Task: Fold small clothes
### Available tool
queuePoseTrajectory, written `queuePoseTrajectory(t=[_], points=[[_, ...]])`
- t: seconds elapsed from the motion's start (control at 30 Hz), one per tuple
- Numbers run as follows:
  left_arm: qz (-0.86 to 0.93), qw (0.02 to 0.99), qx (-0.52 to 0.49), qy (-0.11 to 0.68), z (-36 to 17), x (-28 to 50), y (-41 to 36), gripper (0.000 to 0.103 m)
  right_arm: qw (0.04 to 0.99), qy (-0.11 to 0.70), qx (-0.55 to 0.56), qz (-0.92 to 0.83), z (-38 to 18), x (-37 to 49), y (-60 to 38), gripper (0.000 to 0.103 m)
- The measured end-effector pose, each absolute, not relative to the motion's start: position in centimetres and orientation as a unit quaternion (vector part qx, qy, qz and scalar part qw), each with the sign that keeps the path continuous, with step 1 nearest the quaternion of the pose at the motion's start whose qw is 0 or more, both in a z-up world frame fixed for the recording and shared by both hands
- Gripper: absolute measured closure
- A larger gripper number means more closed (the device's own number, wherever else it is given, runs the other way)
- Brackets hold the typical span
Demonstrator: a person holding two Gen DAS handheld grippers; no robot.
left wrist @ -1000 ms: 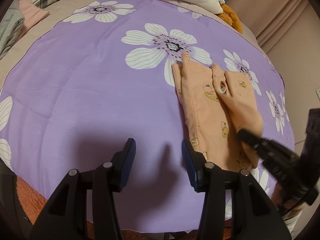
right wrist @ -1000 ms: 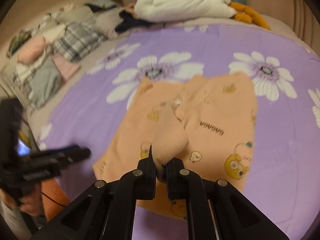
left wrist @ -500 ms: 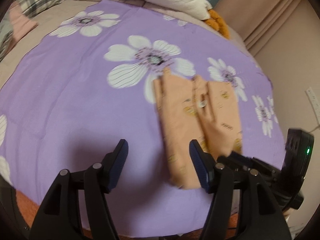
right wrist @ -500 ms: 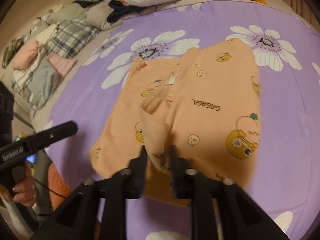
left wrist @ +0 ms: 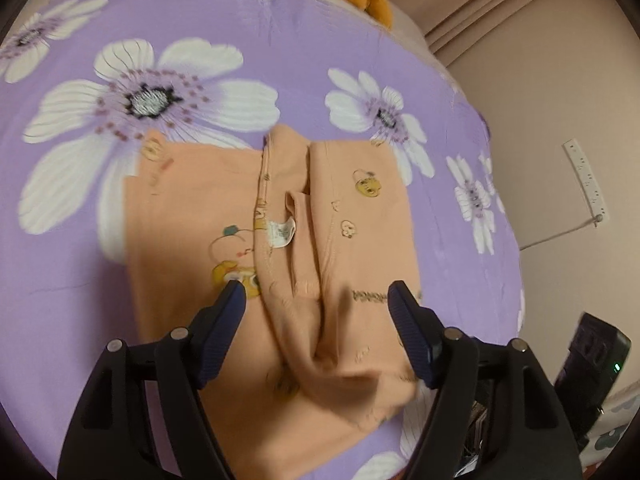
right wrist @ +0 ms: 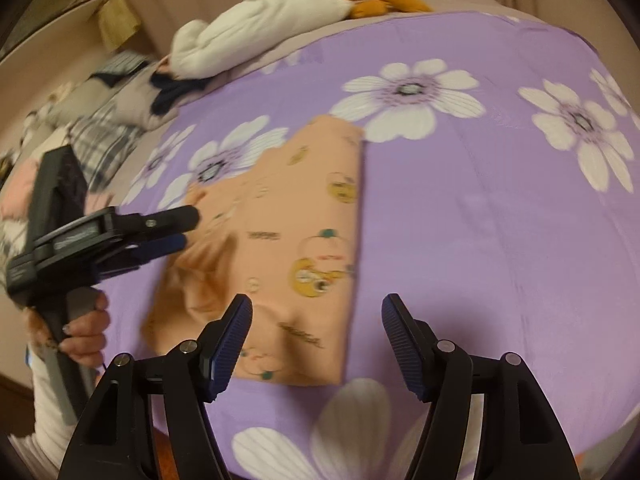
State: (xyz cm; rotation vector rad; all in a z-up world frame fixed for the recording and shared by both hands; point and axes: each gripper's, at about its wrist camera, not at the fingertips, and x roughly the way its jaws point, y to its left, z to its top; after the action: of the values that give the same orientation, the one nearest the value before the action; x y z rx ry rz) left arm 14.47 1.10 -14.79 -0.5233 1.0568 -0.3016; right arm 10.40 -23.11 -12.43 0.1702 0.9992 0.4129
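Between the blue-padded fingers of the left gripper (left wrist: 314,300) lies a rumpled fold of an orange garment (left wrist: 248,208), but the pads do not press on it; the jaws are opening and stand well apart. Beyond them the garment spreads flat on a purple bedsheet (left wrist: 80,292) printed with white flowers, its white label (left wrist: 281,233) showing near the middle and small cartoon prints scattered over the cloth. At the far right edge of that view a black device with a green light (left wrist: 592,364) shows.

Over at the right gripper (right wrist: 316,320), the jaws are also opening and hold nothing; only the near right corner of the garment (right wrist: 296,240) and bare sheet lie between the fingers. From this view the garment sits left of centre on the bedsheet (right wrist: 500,220), and the left gripper (right wrist: 182,226) reaches over its left edge, carried by a hand (right wrist: 86,336). Far behind, a white and orange soft toy (right wrist: 280,20) and a blurred heap of clothes (right wrist: 104,128) rest at the sheet's far left side.
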Motion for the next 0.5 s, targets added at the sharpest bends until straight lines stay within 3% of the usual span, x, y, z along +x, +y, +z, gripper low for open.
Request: queuePoseTrajectory(t=[0.13, 0.3, 0.47, 0.5], points=[[-0.130, 0.817, -0.247, 0.505, -16.1, 15.5, 0.7, 0.032, 0.854, 0.480, 0.087, 0.180, -12.9, 10.5, -23.9, 0.036], [-0.141, 0.811, -0.265, 0.503, -16.4, 15.6, 0.4, 0.076, 0.851, 0.486, 0.095, 0.173, -13.4, 10.7, -24.4, 0.036], [-0.156, 0.813, -0.261, 0.496, -16.0, 15.6, -0.6, 0.079, 0.852, 0.484, 0.094, 0.175, -13.4, 10.6, -24.2, 0.036], [-0.156, 0.813, -0.258, 0.498, -16.0, 15.7, -0.8, 0.090, 0.852, 0.483, 0.094, 0.176, -13.4, 10.6, -24.2, 0.036]])
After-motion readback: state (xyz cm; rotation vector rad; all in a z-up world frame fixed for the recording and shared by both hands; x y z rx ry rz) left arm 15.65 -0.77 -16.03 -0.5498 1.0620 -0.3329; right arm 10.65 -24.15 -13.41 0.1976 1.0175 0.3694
